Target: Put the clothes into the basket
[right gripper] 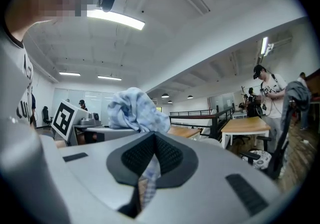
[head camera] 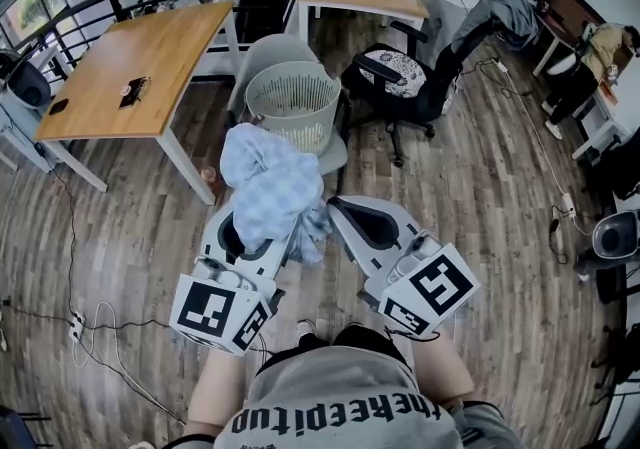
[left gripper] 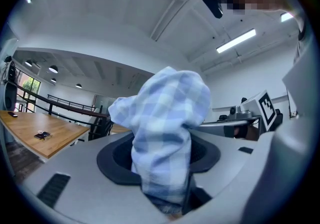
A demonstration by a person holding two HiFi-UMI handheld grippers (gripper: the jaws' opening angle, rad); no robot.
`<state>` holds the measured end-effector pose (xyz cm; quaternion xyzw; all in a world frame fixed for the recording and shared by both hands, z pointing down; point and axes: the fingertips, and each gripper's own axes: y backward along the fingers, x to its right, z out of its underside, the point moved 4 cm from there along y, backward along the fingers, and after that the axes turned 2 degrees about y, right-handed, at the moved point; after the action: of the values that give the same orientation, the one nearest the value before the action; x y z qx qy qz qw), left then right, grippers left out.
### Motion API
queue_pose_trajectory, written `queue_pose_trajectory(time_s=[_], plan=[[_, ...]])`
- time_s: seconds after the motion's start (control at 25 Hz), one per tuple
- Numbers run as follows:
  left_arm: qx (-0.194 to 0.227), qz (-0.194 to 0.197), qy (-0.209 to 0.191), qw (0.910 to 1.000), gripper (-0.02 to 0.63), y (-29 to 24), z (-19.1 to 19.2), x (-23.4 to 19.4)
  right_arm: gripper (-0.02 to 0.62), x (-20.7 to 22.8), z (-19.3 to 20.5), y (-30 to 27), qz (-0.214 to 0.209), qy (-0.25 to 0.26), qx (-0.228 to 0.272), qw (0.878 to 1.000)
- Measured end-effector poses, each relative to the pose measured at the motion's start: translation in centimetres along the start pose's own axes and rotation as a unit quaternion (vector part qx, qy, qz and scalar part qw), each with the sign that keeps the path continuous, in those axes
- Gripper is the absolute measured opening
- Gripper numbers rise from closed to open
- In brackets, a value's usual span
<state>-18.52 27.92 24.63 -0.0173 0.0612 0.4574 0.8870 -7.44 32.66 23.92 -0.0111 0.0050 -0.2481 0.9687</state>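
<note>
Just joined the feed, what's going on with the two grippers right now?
A person holds a two-jaw gripper in each hand, and both are clamped on the same light blue checked cloth. The left gripper has a thick bunch of it between its jaws; the right gripper pinches a thin edge. The cloth is held short of the white slatted laundry basket, which sits on a grey chair ahead. None of the cloth is in the basket yet.

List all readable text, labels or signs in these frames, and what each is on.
"thekeepitup": upside down in the head view, on the wearer's grey shirt.
Left marker cube and right marker cube: black-and-white square patterns only, no letters.
Print on the standing person's shirt, right gripper view: too small to read.
</note>
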Motion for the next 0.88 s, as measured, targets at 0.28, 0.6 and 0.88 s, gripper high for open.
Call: queue_pose_trajectory(time_s=[0.28, 0.6, 0.88], plan=[[-0.004, 0.024, 0.009, 0.9997, 0.225, -0.6, 0.9, -2.1, 0.009, -0.3, 1.0, -1.4, 0.030, 0.001, -0.015, 0.999], [-0.012, 0.025, 0.011, 0.9995, 0.225, -4.4, 1.1, -3.3, 0.009, 3.5, 1.5, -3.1, 0.037, -0.008, -0.024, 0.999], [-0.008, 0.007, 0.006, 0.9999, 0.225, -7.4, 1.3, -4.3, 0.009, 6.8, 1.6, -4.9, 0.010, -0.007, -0.019, 1.000]])
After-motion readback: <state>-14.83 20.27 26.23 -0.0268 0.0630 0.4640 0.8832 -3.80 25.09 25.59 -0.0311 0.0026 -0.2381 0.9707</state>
